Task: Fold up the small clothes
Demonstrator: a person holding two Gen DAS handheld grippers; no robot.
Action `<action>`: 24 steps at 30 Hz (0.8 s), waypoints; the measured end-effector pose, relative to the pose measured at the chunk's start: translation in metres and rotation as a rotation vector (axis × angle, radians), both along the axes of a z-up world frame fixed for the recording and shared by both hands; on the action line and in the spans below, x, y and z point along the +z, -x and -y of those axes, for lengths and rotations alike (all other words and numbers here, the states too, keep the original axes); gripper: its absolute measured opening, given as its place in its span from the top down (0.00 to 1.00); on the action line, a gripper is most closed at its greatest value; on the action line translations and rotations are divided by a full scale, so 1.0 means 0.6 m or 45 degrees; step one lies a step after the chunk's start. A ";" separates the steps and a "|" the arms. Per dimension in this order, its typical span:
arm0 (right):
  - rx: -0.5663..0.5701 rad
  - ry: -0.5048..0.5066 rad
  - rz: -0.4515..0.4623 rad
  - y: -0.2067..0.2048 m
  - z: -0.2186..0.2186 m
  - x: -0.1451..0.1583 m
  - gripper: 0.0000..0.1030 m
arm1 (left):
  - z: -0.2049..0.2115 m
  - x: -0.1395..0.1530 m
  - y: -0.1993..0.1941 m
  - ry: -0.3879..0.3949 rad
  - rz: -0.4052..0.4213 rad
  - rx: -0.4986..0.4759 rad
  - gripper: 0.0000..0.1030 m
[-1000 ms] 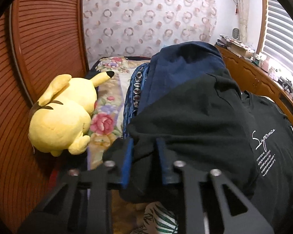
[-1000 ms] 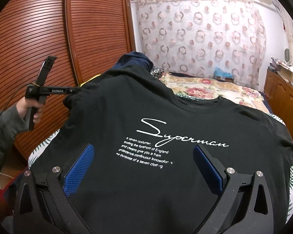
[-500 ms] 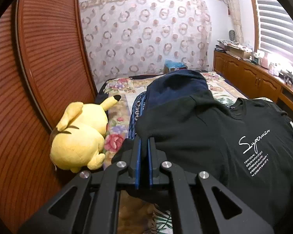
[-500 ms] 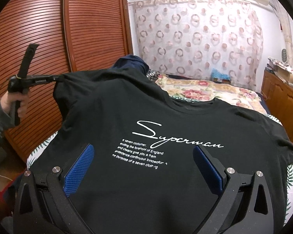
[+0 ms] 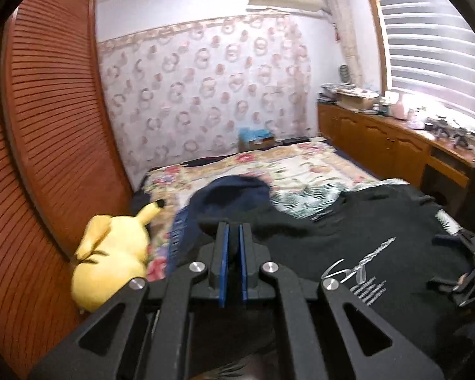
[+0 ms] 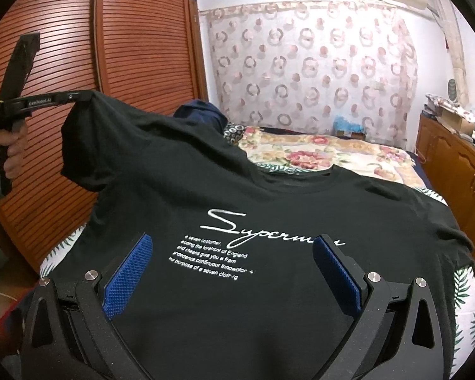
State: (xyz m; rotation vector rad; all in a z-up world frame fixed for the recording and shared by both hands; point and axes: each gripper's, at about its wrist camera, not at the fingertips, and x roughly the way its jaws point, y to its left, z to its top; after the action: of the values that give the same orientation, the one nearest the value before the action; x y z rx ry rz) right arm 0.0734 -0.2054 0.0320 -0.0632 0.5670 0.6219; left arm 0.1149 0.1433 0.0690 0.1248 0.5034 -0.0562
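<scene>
Left tool now lifting the black shirt sleeve higher, pinching it tight, right tool staying wide open over shirt, flowery bed, yellow plush toy sitting beside wooden closet doors

Window glare, motion blur, fisheye vignette

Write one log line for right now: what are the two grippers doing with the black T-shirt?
left gripper: shut on T-shirt sleeve, held up | right gripper: open, over T-shirt front, holding nothing | fold: not done
</scene>
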 end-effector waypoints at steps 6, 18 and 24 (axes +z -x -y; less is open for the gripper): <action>-0.042 0.002 0.008 -0.010 0.018 0.007 0.00 | 0.085 0.011 -0.049 0.087 -0.053 -0.164 0.98; -0.130 0.017 -0.008 -0.028 0.075 -0.001 0.02 | 0.206 -0.023 -0.123 0.080 -0.187 -0.312 0.87; -0.078 0.040 -0.035 -0.044 0.062 -0.005 0.11 | 0.180 -0.021 -0.103 0.100 -0.172 -0.295 0.57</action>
State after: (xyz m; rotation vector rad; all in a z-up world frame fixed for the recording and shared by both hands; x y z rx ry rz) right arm 0.1000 -0.2423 0.0290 -0.0667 0.6029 0.5546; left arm 0.1769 0.0353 0.0567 0.1027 0.6189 -0.3126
